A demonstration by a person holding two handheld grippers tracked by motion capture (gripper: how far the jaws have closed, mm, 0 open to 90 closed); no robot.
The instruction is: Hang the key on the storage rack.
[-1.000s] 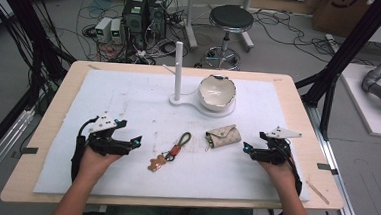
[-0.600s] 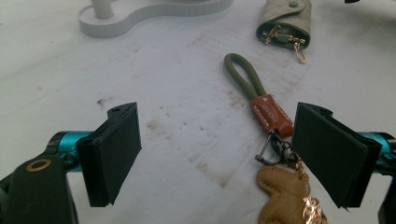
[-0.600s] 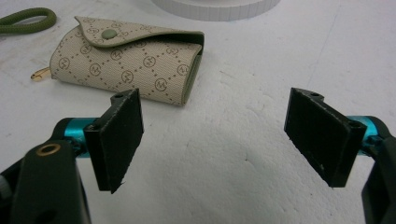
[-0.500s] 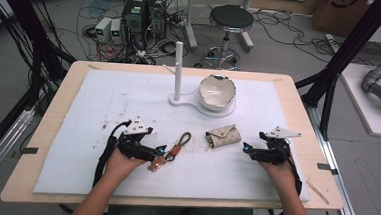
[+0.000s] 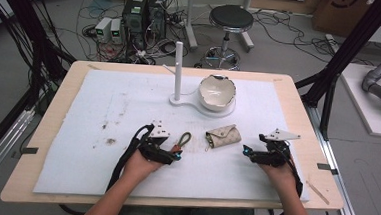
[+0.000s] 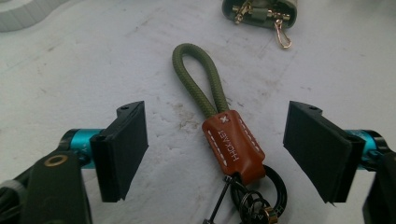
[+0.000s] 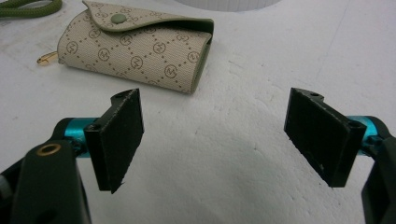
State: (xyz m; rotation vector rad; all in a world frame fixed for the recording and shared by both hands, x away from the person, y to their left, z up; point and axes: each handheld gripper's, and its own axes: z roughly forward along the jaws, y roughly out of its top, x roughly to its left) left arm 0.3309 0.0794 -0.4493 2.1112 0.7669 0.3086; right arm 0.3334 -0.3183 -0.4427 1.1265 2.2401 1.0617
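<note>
1. Keychain point(image 5: 180, 142), seen from the high view: one lies on the white mat point(image 5: 103, 107), just left of the one beige pouch point(image 5: 223, 136). One white stand point(image 5: 178, 71) with an upright post and one cream bowl point(image 5: 217, 92) sit behind them; I cannot tell what is in the bowl. Two grippers rest on the mat: the left gripper point(image 5: 175, 155) at the keychain's near end, the right gripper point(image 5: 248, 152) well apart to the right of the pouch.
2. Left gripper view: the keychain point(image 6: 231, 140) has an olive-green rope loop, a brown leather tab with white stitching and stamped letters, and dark metal rings at its near end. It lies flat between the two black jaws, which have just been closing yet stand wide, neither pad touching it. The pouch's open end with a gold clasp point(image 6: 259, 11) shows beyond.
3. Right gripper view: the jaws stand wide apart over bare mat with nothing between them. The pouch point(image 7: 135, 49) lies ahead to the left, patterned beige, its flap shut by one green snap, one gold clip at its left edge.
</note>
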